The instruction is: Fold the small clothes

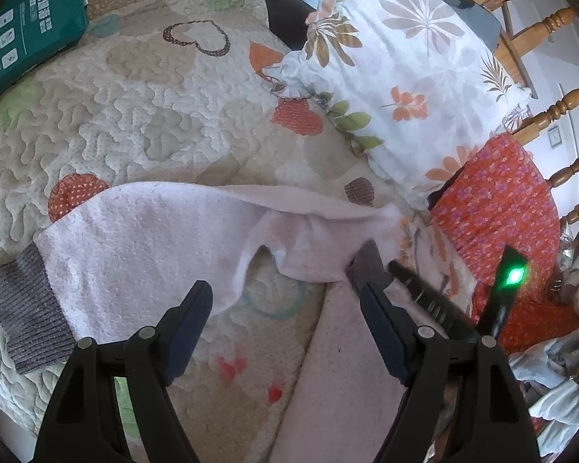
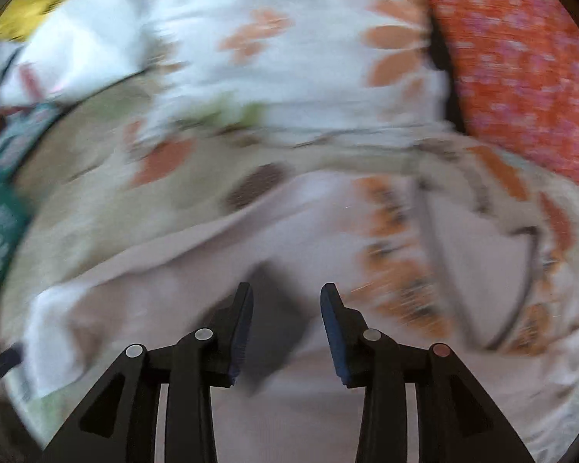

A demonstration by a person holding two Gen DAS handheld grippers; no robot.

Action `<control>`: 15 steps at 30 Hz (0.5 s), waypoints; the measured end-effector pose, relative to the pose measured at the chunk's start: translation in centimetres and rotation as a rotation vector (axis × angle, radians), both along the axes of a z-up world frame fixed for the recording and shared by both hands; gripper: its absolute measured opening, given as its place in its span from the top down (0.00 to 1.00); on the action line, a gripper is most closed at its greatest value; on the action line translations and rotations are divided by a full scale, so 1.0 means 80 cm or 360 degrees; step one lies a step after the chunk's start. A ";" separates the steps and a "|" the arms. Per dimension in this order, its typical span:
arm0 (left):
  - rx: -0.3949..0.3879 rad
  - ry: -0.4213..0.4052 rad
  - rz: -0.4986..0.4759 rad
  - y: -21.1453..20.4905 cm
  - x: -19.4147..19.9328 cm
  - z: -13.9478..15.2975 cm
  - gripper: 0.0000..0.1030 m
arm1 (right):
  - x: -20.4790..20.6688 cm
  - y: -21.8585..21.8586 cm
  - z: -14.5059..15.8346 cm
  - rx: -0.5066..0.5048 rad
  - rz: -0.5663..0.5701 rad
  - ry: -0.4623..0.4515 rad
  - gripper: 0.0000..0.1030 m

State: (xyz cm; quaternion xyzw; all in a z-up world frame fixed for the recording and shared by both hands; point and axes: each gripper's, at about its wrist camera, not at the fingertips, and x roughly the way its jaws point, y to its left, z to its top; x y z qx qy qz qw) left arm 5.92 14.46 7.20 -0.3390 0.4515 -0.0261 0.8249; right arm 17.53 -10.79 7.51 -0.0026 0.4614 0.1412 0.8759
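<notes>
Across the centre of the left view, the pants [image 1: 143, 231] lie on the quilt [image 1: 115, 108]: soft, light, limp. Grip at the cuff [image 1: 23, 305]. Left tongs [image 1: 285, 301] and right tongs [image 2: 286, 297] both stand released.

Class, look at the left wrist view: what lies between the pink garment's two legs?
In the left wrist view, bare quilted bedspread shows between the two legs of the pink garment, with a teal ring motif and red hearts printed on it.

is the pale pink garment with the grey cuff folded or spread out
Partly folded: the pale pink garment with the grey cuff has one leg doubled across, the other trailing toward the camera.
</notes>
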 end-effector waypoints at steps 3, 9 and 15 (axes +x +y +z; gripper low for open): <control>-0.0012 0.0014 0.0001 0.001 -0.001 -0.003 0.24 | -0.019 0.035 -0.014 -0.0042 0.0178 0.0013 0.58; -0.0019 0.0023 0.0022 0.007 -0.002 -0.005 0.24 | -0.015 0.063 -0.056 -0.0278 0.0178 0.0038 0.73; -0.0036 0.0020 0.0025 0.010 -0.003 -0.005 0.24 | -0.007 0.009 -0.038 0.0129 -0.0044 0.0064 0.93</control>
